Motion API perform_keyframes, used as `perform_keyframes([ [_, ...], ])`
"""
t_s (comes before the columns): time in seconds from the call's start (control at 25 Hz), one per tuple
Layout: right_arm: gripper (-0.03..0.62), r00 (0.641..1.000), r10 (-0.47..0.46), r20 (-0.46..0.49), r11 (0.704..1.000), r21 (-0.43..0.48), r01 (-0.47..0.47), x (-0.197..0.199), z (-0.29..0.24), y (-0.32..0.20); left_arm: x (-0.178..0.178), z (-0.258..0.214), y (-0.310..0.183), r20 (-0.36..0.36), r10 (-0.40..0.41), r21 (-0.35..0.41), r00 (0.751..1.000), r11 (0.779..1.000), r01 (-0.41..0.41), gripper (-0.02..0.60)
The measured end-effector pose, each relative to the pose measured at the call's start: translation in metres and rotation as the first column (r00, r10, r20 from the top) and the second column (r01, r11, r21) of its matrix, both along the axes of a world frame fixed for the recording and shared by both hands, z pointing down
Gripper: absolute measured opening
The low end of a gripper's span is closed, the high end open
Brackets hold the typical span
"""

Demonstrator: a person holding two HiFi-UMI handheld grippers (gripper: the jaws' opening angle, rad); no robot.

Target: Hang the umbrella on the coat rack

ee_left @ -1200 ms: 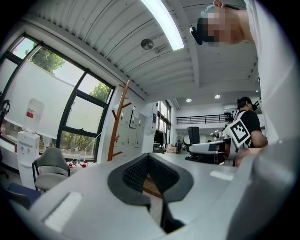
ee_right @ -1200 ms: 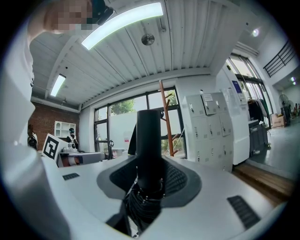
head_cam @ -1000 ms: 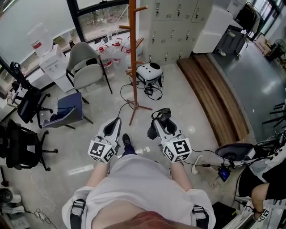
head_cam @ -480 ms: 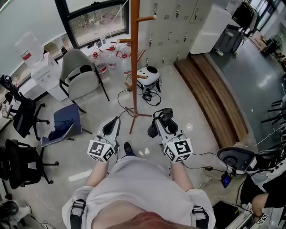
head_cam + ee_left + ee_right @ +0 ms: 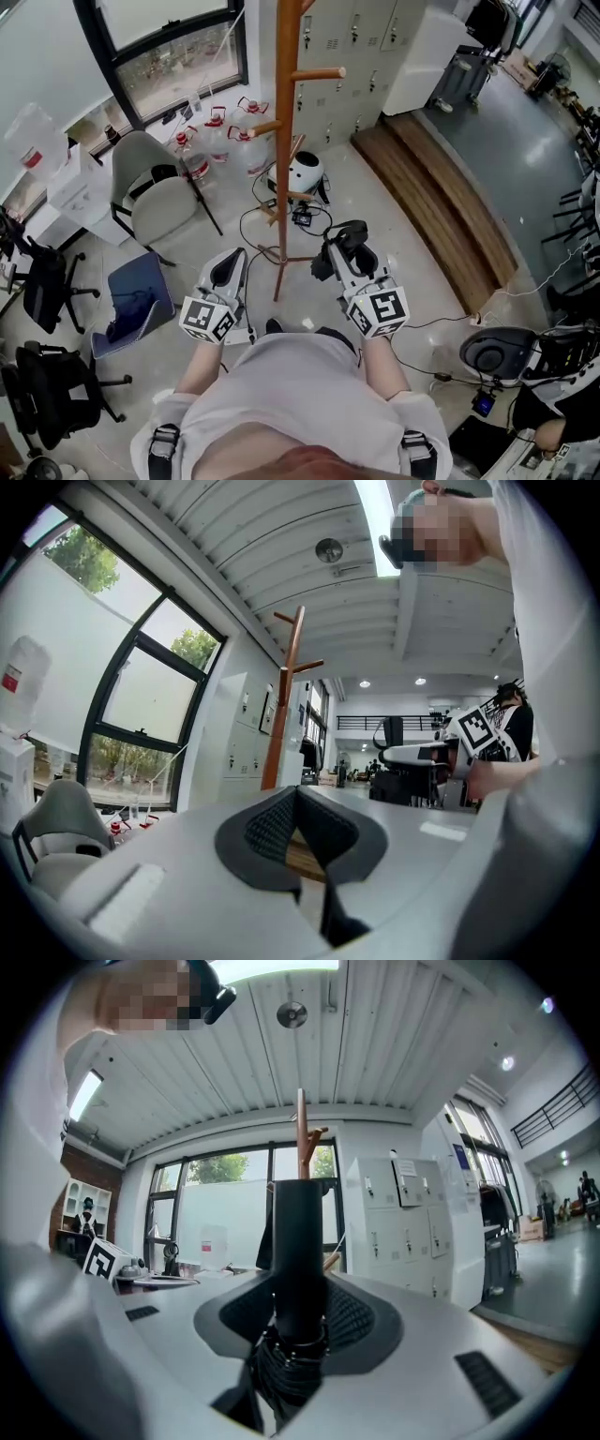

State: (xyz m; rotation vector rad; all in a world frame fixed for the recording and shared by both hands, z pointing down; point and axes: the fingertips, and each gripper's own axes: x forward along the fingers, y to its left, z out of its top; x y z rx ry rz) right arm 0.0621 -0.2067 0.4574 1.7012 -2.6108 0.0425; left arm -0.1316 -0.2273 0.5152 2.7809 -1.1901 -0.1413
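Umbrella [image 5: 298, 1232] upright, long axis vertical, clamped in right hand-held gripper [image 5: 345, 242]

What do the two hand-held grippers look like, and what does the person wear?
Both the left gripper and the right gripper have light grey shells with dark, ribbed jaw pads. Each carries a white cube with black square markers. The person wears a pale short-sleeved shirt.

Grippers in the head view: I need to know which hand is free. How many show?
2. The left gripper is left of the coat rack post, shut and empty; the right gripper is right of it, shut on the folded umbrella.
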Motion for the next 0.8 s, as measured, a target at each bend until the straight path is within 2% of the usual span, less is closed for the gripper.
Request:
perform_keyframes([
  [0.24, 0.155, 1.0, -0.006, -0.02, 0.999, 0.034, 0.007, -0.02, -0.013, 0.008, -0.031, -0.006, 0.002, -0.028, -0.021, 0.022, 0.999, 1.0, 0.022, 0.009],
  [0.48, 0.155, 0.999, -0.043, -0.012, 0.999, 0.013, 0.043, 0.0, -0.017, -0.036, -0.017, -0.006, -0.031, -0.006, -0.064, 0.007, 0.998, 0.998, 0.064, 0.009],
  [0.8, 0.155, 0.99, -0.138, -0.021, 0.99, 0.037, 0.139, 0.007, -0.049, -0.058, 0.002, -0.015, -0.042, -0.018, -0.101, 0.005, 0.995, 0.995, 0.101, 0.009],
])
